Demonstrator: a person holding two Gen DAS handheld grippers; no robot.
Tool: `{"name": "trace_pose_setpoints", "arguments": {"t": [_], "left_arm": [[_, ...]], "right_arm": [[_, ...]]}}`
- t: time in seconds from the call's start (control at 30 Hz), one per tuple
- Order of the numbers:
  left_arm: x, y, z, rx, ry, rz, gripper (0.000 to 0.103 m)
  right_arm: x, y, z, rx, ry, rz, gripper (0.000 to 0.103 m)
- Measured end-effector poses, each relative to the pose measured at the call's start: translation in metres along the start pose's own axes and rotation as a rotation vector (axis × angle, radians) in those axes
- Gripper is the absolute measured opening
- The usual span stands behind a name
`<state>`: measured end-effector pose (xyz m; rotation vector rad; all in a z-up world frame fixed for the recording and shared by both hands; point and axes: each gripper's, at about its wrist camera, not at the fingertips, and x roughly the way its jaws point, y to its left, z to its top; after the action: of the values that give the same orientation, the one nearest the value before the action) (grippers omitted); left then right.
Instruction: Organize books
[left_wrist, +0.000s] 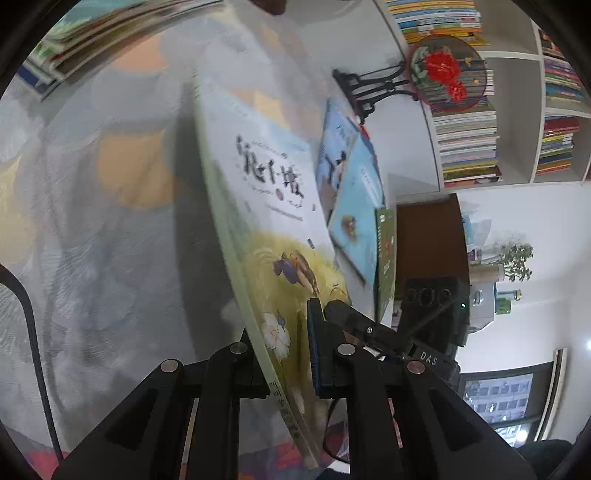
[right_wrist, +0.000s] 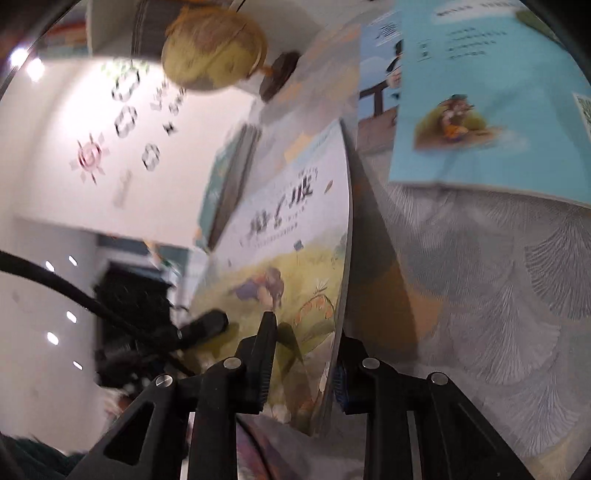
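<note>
Picture book (left_wrist: 273, 206): thin, pale cover, dark brush-style title, yellow field with crouching figure, white flower at lower corner. Held tilted above patterned grey cloth (left_wrist: 92, 240). Left gripper (left_wrist: 284, 339) clamped on its six-o'clock edge; right gripper (right_wrist: 303, 354) likewise clamped. Blue books (left_wrist: 354, 206) at two o'clock.

White-and-yellow picture book (left_wrist: 269, 206) tilted on edge, two blue books (left_wrist: 354, 206) lying flat on the patterned cloth just beside it

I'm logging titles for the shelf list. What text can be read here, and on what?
"DAS": white letters on the black device behind the left gripper.
Picture book cover title: large Chinese characters, too blurred to read; spine text likewise.
Blue book: small lines and a square code, unreadable.
Shelf books: spines too small.
</note>
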<state>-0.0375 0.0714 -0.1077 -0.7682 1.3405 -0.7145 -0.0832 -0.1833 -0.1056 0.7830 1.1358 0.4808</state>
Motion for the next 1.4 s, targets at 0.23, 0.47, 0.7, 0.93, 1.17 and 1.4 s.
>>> {"name": "trace_pose_setpoints", "arguments": {"t": [0.23,0.47,0.7,0.93,1.17,1.4], "left_arm": [[-0.011,-0.022,-0.003,0.189,-0.033,0.160,0.011],[-0.038,-0.006,0.010,0.212,0.005,0.169,0.011],[-0.065,0.001,0.024,0.282,0.022,0.084,0.022],[-0.100,0.002,0.050,0.286,-0.047,0.005,0.022],[-0.146,0.020,0.101,0.280,-0.116,0.003,0.022],[-0.164,0.061,0.164,0.231,-0.134,0.095,0.022]], "right_arm": [[0.008,0.044,-0.017,-0.195,-0.035,-0.208,0.025],[0.032,0.104,-0.043,-0.443,0.001,-0.395,0.025],[0.048,0.146,-0.059,-0.528,-0.036,-0.461,0.026],[0.059,0.183,-0.042,-0.570,-0.095,-0.490,0.027],[0.102,0.220,-0.001,-0.623,-0.128,-0.466,0.028],[0.181,0.240,0.056,-0.636,-0.079,-0.465,0.029]]}}
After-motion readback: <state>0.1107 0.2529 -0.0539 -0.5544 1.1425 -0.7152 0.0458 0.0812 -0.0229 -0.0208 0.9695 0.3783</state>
